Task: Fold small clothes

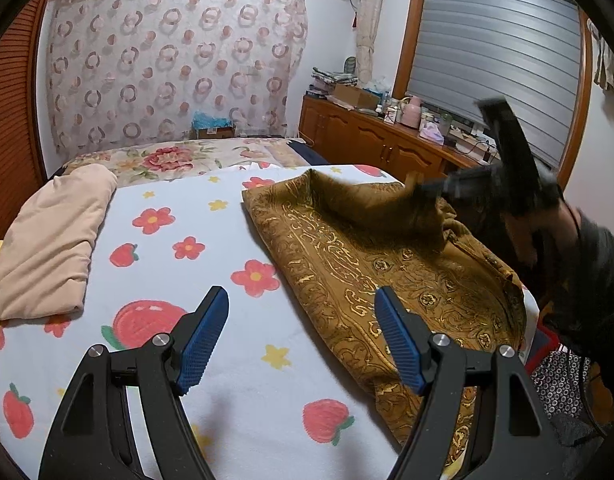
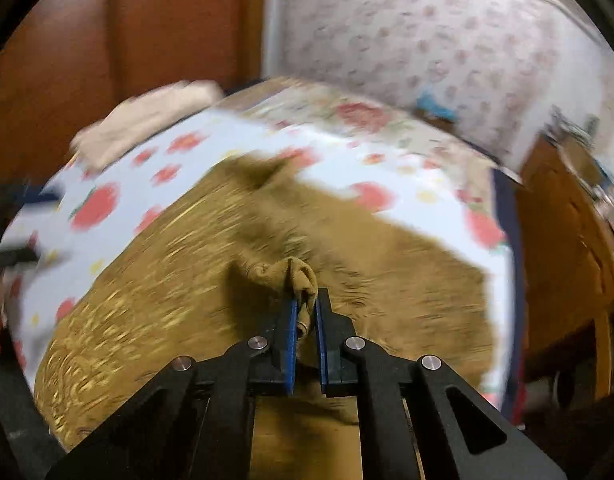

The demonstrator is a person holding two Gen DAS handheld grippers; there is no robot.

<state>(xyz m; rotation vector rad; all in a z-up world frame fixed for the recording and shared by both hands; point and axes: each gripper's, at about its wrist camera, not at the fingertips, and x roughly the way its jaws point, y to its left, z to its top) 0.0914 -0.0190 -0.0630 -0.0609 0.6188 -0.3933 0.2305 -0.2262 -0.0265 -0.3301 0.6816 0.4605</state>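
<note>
Home bedroom, bed (image 1: 227, 380), wooden dresser (image 1: 371, 136), curtain (image 1: 175, 68)

The whole right wrist view was smeared by motion, so the gold pattern on the brown garment (image 2: 155, 320) ran into streaks and the bed sheet (image 2: 211, 148) prints lost their outlines. Beyond the garment, the beige folded cloth (image 2: 147, 120) was only a pale blur. In the left wrist view the right tool (image 1: 427, 190) was a dark blur at the garment's far edge, its jaws impossible to make out. The garment's near end ran behind the left tool's right finger (image 1: 399, 344) and off the bottom edge. Small items on the wooden cabinet (image 1: 387, 140) behind the garment were too small to identify.
</note>
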